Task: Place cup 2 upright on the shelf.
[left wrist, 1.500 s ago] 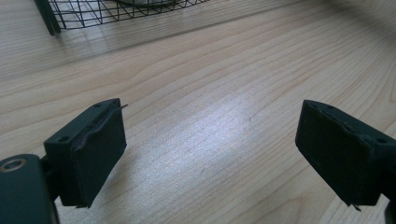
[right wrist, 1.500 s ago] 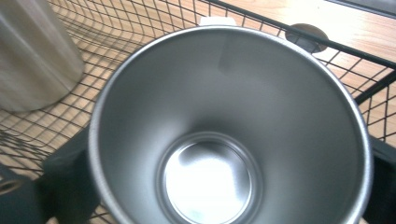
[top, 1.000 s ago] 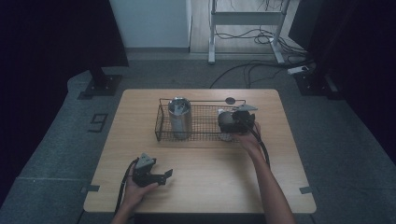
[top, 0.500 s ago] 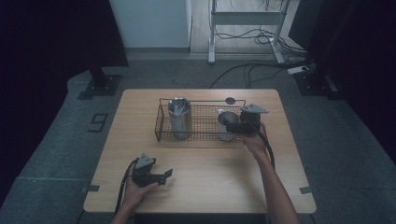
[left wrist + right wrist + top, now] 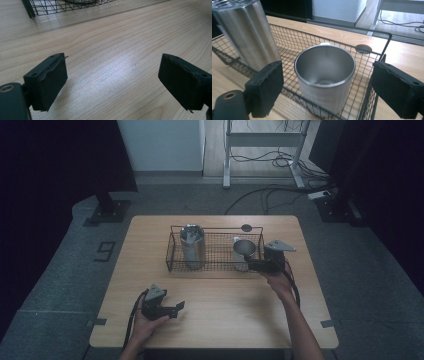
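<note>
floor mark: a "9" [image 5: 106, 251] taped on the grey carpet, off to the left of the table

table: light wood top [image 5: 225, 315], with a wire basket sitting on the far half

left gripper [image 5: 179, 307]: down at the near left of the table in the person's left hand, resting low on the wood. The jaws are spread wide with just bare tabletop between the pads, so it's gripping nothing. It's well apart from the basket, whose corner peeks in at the top of the left gripper view

tall tumbler [image 5: 192, 245]: shiny steel, standing upright in the left end of the basket

basket [image 5: 215, 227]: black wire, long and shallow, with the tumbler at the left end and the cup at the right

cup [image 5: 244, 251]: shorter steel one, upright and open side up, in the right end of the basket close to the end wall. In the right gripper view you look straight down into it and it looks empty

round plug [image 5: 246, 227]: small dark disc set in the tabletop just behind the basket's far rim

right gripper [image 5: 251, 265]: held in the right hand at the basket's right end, pointing left at the cup. Its jaws have just been closing but they stand apart. The pads aren't pressing on the cup, which sits just ahead of them behind the wire, so no grip
</note>
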### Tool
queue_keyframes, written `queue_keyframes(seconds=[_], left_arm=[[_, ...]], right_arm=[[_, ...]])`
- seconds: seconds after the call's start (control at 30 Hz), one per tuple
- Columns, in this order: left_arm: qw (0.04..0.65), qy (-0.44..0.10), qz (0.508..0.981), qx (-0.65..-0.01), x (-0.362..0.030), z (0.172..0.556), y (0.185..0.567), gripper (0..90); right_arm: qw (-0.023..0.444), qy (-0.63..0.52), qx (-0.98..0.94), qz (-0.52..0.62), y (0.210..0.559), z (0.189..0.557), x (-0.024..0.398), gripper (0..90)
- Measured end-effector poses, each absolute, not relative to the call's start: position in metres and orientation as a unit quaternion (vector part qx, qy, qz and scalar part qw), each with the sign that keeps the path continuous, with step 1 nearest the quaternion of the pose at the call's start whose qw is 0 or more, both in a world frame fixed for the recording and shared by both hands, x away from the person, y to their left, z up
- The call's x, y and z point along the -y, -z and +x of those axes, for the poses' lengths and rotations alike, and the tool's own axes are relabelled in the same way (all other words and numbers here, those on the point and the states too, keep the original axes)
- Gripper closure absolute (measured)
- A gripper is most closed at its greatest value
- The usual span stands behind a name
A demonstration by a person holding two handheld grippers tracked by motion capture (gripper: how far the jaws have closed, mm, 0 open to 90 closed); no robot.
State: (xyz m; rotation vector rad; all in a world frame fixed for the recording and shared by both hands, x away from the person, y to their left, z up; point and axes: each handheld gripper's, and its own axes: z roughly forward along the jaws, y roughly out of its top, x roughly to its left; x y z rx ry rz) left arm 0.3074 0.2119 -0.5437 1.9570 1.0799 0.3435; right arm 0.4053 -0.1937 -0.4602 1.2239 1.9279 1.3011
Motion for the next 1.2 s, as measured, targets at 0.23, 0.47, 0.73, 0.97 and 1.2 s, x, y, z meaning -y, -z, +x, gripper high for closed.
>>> queue_keyframes(seconds=[0.23,0.47,0.73,0.97,1.2], left_arm=[[0.425,-0.136,0.784,-0.432,-0.212,0.307,0.544,8.9],[0.425,-0.135,0.783,-0.433,-0.212,0.308,0.544,8.9],[0.424,-0.134,0.784,-0.433,-0.212,0.307,0.544,8.9],[0.423,-0.136,0.785,-0.433,-0.211,0.307,0.544,8.9],[0.422,-0.136,0.785,-0.432,-0.211,0.307,0.544,8.9]], right_arm=[[0.24,-0.485,-0.711,0.449,0.471,0.38,0.206,13.2],[0.227,-0.49,-0.712,0.449,0.479,0.361,0.213,13.6],[0.222,-0.469,-0.723,0.456,0.498,0.334,0.222,14.5],[0.21,-0.46,-0.725,0.467,0.519,0.313,0.231,14.8],[0.205,-0.444,-0.735,0.47,0.533,0.307,0.233,14.8]])
